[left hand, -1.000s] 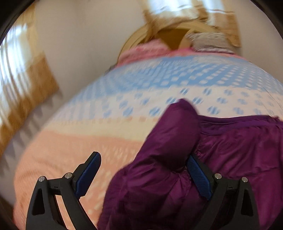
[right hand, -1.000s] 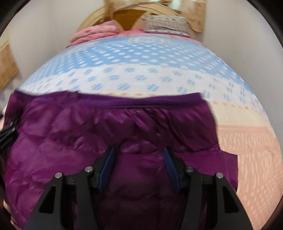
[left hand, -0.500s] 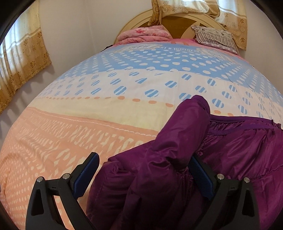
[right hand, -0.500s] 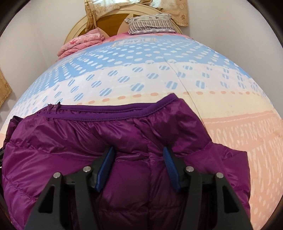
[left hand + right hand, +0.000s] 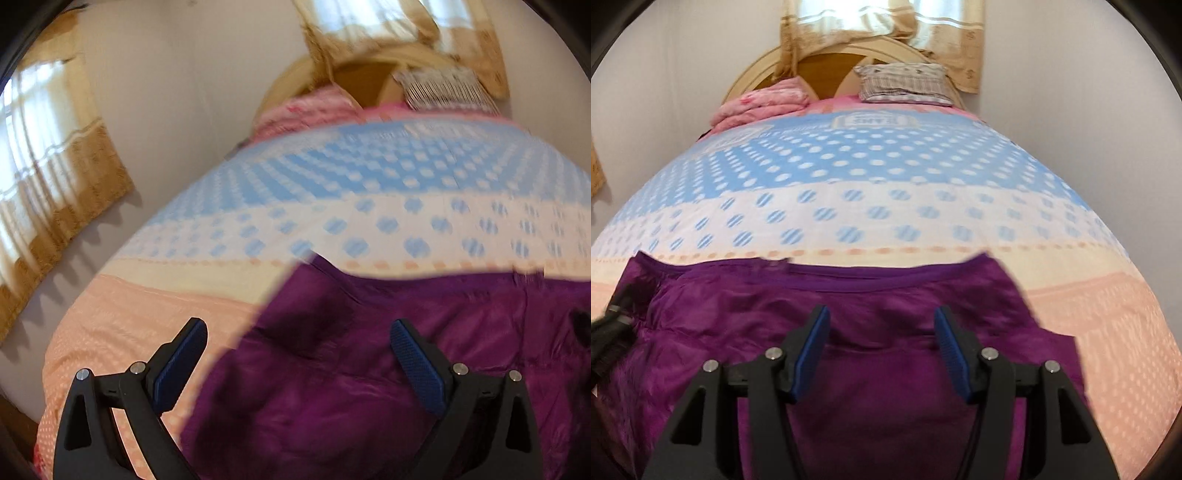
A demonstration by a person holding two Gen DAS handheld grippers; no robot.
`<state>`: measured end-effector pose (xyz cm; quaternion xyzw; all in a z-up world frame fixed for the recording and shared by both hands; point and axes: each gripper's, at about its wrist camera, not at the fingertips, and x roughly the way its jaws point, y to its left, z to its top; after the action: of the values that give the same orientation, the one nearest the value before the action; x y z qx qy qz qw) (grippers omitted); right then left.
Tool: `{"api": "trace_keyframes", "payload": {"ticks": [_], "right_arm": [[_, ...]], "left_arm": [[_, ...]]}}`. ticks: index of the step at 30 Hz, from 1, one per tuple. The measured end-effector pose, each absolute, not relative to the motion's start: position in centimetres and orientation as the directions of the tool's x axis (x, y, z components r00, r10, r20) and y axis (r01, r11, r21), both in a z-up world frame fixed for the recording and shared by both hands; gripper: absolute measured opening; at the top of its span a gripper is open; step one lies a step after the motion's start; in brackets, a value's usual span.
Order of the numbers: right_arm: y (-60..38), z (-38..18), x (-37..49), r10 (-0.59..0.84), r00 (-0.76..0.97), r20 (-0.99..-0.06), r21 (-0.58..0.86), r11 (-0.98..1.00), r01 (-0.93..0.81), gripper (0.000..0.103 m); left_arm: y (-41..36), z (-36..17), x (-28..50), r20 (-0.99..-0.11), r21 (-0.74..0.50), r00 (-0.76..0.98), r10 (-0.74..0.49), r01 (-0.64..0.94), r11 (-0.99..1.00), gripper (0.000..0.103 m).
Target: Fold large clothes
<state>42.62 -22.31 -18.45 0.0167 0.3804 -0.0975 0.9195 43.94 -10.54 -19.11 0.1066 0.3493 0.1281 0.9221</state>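
A purple puffer jacket (image 5: 369, 369) lies on the bed's near end, its hem edge running across the far side. It also shows in the right wrist view (image 5: 886, 295). My left gripper (image 5: 299, 354) is open and hovers over the jacket's left part, with nothing between its blue pads. My right gripper (image 5: 882, 347) is open above the jacket's middle and holds nothing. The left gripper's black body (image 5: 609, 332) shows at the left edge of the right wrist view.
The bed (image 5: 886, 206) has a blue, white and peach dotted cover. A folded pink blanket (image 5: 764, 103) and a striped pillow (image 5: 905, 85) lie by the wooden headboard. A wall and curtain (image 5: 55, 184) stand to the left.
The raised purple sleeve that stood between my left fingers now lies flat. The left gripper has swung, blurring its view. The right gripper has pulled back a little.
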Motion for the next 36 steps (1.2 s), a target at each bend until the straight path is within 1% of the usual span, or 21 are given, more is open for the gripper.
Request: {"api": "trace_keyframes", "payload": {"ticks": [2, 4, 9, 28, 31, 33, 34, 35, 36], "right_arm": [[-21.5, -20.3, 43.7, -0.166, 0.672, -0.722, -0.068, 0.983, 0.17, 0.061], [-21.5, -21.3, 44.0, -0.18, 0.671, -0.72, -0.081, 0.981, 0.175, 0.061], [-21.5, -22.0, 43.9, -0.187, 0.664, -0.724, -0.097, 0.98, 0.171, 0.063], [-20.9, -22.7, 44.1, -0.203, 0.644, -0.737, -0.121, 0.978, 0.17, 0.065], [-21.0, -22.7, 44.2, -0.191, 0.641, -0.744, -0.108, 0.98, 0.167, 0.066], [-21.5, -22.1, 44.1, -0.15, 0.628, -0.763, -0.069, 0.986, 0.152, 0.066], [-21.7, -21.5, 43.7, -0.133, 0.624, -0.77, -0.046, 0.987, 0.154, 0.066], [-21.8, -20.9, 43.3, -0.123, 0.631, -0.766, -0.029, 0.987, 0.158, 0.066], [-21.6, -20.0, 42.6, -0.116, 0.651, -0.75, -0.019, 0.988, 0.153, 0.069]], "left_arm": [[-10.9, -20.6, 45.0, -0.639, 0.313, 0.694, 0.331, -0.159, 0.936, 0.1], [-10.6, -21.1, 45.3, -0.653, 0.28, 0.689, 0.315, -0.166, 0.945, 0.1], [-10.1, -22.1, 45.9, -0.683, 0.247, 0.669, 0.294, -0.167, 0.954, 0.101], [-10.3, -22.8, 46.0, -0.688, 0.265, 0.66, 0.302, -0.16, 0.951, 0.102], [-10.0, -22.5, 46.1, -0.713, 0.246, 0.645, 0.275, -0.137, 0.96, 0.102], [-8.8, -21.3, 45.5, -0.745, 0.191, 0.629, 0.224, -0.12, 0.974, 0.102], [-8.1, -20.4, 44.7, -0.739, 0.167, 0.641, 0.206, -0.121, 0.978, 0.102], [-7.3, -19.3, 43.6, -0.716, 0.154, 0.67, 0.199, -0.126, 0.98, 0.102], [-6.8, -18.6, 42.7, -0.696, 0.151, 0.691, 0.196, -0.126, 0.981, 0.102]]}}
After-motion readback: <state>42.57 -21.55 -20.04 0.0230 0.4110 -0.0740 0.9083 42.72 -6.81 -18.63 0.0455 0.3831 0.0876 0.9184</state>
